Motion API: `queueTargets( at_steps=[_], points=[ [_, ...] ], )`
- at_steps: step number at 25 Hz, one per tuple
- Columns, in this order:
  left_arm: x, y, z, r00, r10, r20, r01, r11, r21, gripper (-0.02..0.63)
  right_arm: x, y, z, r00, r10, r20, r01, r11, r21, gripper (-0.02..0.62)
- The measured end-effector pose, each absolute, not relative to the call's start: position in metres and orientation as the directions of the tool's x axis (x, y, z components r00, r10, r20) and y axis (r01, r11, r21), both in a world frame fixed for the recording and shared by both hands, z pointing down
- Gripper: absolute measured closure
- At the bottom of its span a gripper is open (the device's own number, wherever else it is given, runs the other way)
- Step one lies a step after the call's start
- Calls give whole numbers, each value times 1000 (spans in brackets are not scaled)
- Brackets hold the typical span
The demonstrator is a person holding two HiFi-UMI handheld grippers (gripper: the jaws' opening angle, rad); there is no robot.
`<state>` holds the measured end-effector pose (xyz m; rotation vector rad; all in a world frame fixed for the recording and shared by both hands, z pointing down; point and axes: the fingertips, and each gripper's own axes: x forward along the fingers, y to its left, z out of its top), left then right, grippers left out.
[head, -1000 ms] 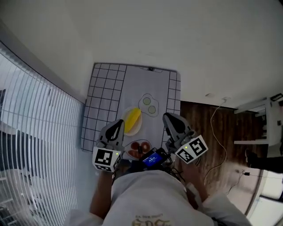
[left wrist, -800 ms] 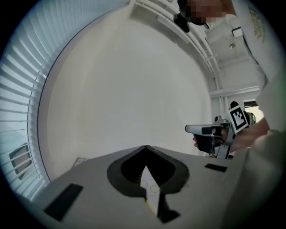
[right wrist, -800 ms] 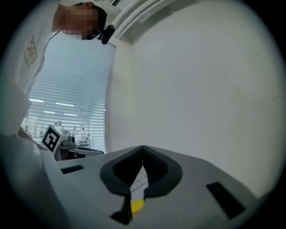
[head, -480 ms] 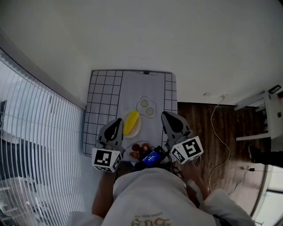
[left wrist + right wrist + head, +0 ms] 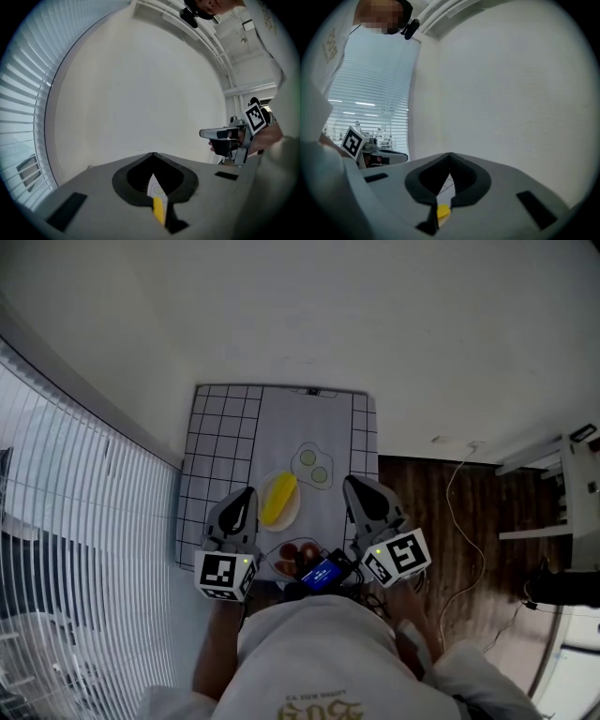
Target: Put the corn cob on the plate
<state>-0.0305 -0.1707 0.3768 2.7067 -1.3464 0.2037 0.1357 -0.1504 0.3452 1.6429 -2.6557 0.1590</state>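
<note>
The yellow corn cob (image 5: 278, 498) lies on a white plate (image 5: 292, 513) in the middle of the small table (image 5: 216, 446), seen in the head view. My left gripper (image 5: 246, 496) hovers just left of the plate, shut and empty. My right gripper (image 5: 352, 487) hovers to the plate's right, also shut with nothing held. In the left gripper view a sliver of the corn cob (image 5: 159, 209) shows through the gap between the closed jaws, and the right gripper (image 5: 206, 134) appears at the right. The right gripper view shows a bit of the corn cob (image 5: 442, 211) below its closed jaws.
A grid-patterned cloth (image 5: 208, 460) covers the table. A flat fried-egg toy (image 5: 314, 465) lies beyond the plate, and a small bowl of red pieces (image 5: 291, 554) sits at the near edge. Window blinds (image 5: 75, 521) run along the left; wooden floor with a cable (image 5: 464, 521) lies right.
Both grippers stay shut near the plate with the corn resting on it. The head view has shifted slightly, so the table sits a bit higher in the picture.
</note>
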Motion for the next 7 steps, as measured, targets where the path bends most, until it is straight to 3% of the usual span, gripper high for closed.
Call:
queueTargets(
  at_steps=[7],
  points=[
    [-26, -174, 381, 606, -776, 177, -792, -609, 43, 598, 140, -151, 350, -443, -893, 77, -896, 437, -80, 589]
  ],
)
